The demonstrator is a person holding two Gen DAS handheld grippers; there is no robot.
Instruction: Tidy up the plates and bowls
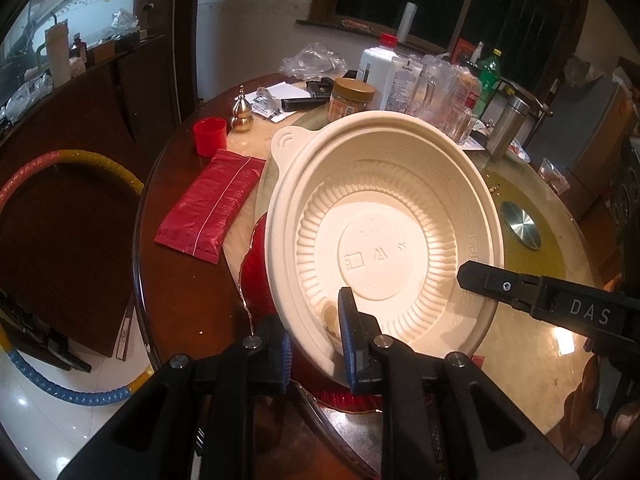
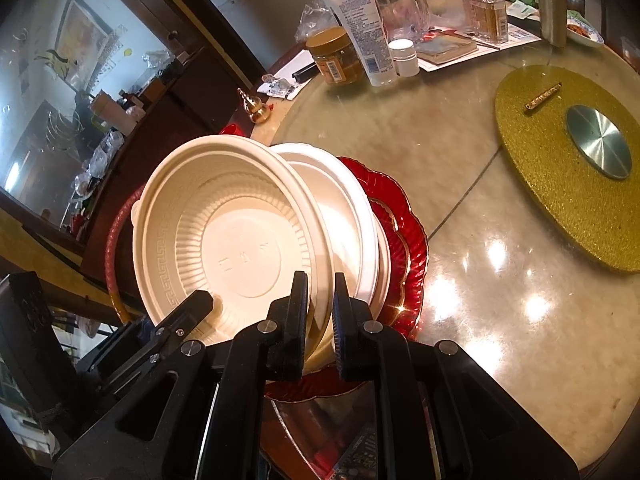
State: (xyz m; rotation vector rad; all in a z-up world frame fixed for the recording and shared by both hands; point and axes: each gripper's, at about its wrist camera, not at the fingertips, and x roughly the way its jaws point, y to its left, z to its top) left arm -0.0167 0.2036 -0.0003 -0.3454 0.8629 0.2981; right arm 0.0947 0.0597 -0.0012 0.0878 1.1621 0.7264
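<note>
A cream disposable bowl point(image 1: 380, 216) is tilted up above a red glass plate point(image 1: 256, 276). My left gripper point(image 1: 316, 344) is shut on the bowl's near rim. In the right wrist view the same bowl point(image 2: 216, 240) leans left over a second cream bowl point(image 2: 344, 216) that sits on the red plate point(image 2: 404, 232). My right gripper point(image 2: 320, 312) is shut on the near rim of the cream bowls. The right gripper's finger also shows in the left wrist view point(image 1: 520, 288), at the bowl's right rim.
A round table point(image 2: 460, 168) holds a gold turntable point(image 2: 560, 160), a jar point(image 2: 336, 56), a lotion tube point(image 2: 360, 28), a glass mug and bottles at the back. A red packet point(image 1: 212, 204), a red cup point(image 1: 210, 136) and a brass gourd point(image 1: 242, 114) lie left.
</note>
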